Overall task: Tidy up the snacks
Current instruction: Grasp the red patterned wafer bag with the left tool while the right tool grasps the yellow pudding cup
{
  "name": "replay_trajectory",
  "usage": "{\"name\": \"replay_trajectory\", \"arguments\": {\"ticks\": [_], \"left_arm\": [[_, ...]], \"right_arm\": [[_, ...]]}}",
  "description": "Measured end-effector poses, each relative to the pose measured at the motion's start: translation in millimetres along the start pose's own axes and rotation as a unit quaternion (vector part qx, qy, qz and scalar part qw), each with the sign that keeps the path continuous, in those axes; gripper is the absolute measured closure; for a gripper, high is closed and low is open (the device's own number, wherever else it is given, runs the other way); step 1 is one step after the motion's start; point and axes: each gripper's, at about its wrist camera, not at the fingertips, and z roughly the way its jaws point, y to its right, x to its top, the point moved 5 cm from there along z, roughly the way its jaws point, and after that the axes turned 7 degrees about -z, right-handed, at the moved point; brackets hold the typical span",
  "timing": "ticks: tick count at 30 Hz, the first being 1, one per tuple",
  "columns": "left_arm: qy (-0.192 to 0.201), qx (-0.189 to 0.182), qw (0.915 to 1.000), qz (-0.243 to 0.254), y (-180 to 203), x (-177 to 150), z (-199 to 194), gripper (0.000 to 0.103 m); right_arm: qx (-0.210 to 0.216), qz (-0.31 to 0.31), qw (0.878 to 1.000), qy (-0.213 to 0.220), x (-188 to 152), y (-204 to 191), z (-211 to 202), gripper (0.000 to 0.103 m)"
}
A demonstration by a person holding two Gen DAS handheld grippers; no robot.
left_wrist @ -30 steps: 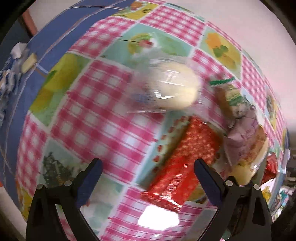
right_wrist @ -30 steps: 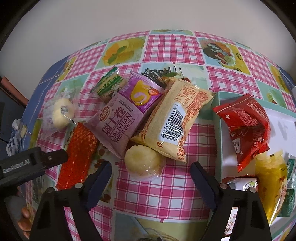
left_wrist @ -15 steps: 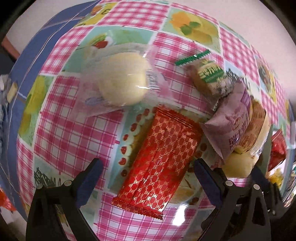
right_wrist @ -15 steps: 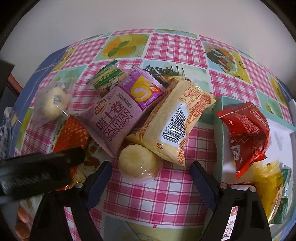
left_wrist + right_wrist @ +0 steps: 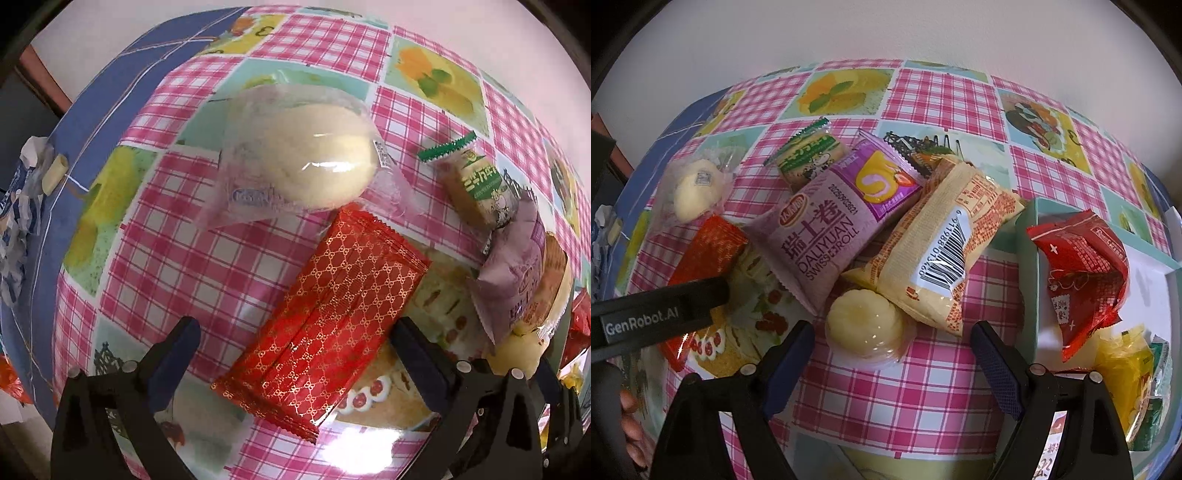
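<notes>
Left wrist view: left hand-held gripper (image 5: 295,345), jaws just widened, straddles red gold-patterned packet (image 5: 325,317) without gripping. Right hand-held gripper (image 5: 892,349) open over jelly cup (image 5: 864,325).

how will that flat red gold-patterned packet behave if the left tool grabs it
The red packet lies flat and thin, so it probably flexes when lifted. Its glossy foil likely slips between the pads. It looks light, so a push would probably slide it across the shiny tablecloth.

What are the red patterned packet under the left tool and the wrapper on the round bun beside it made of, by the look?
Red packet: glossy plastic or foil film, probably; it has a sheen, printed gold lattice and crimped serrated ends. Bun wrapper: thin clear plastic film; the pale bun shows through, with a bright glare streak and wrinkled edges.
</notes>
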Motion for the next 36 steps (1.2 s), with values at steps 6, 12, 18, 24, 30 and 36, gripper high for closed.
{"name": "replay_trajectory", "arguments": {"ticks": [6, 12, 18, 24, 30, 36], "left_arm": [[0.016, -0.009, 0.9995, 0.024, 7.0, 1.5, -6.4, 0.0], [0.012, -0.013, 0.9992, 0.036, 0.2, 9.4, -5.6, 0.0], [0.018, -0.025, 0.997, 0.071, 3.6, 1.7, -4.1, 0.018], [0.027, -0.034, 0.9942, 0.099, 26.4, -8.3, -18.1, 0.049], [0.021, -0.045, 0.9947, 0.09, 16.6, -13.4, -25.5, 0.053], [0.014, -0.059, 0.9952, 0.077, 7.7, -17.9, -19.2, 0.054]], "right_arm": [[0.0, -0.003, 1.0, 0.006, 3.1, -2.4, 0.0, 0.015], [0.0, -0.002, 1.0, 0.012, 3.8, -0.5, -1.7, 0.02], [0.002, -0.007, 1.0, 0.023, 8.6, -2.5, -6.3, 0.042], [0.007, -0.005, 1.0, 0.027, 9.0, -1.1, -9.2, 0.055], [0.007, -0.002, 1.0, 0.031, 7.5, 1.3, -10.4, 0.06], [0.025, 0.006, 0.999, 0.03, 6.8, 5.1, -12.5, 0.064]]}}
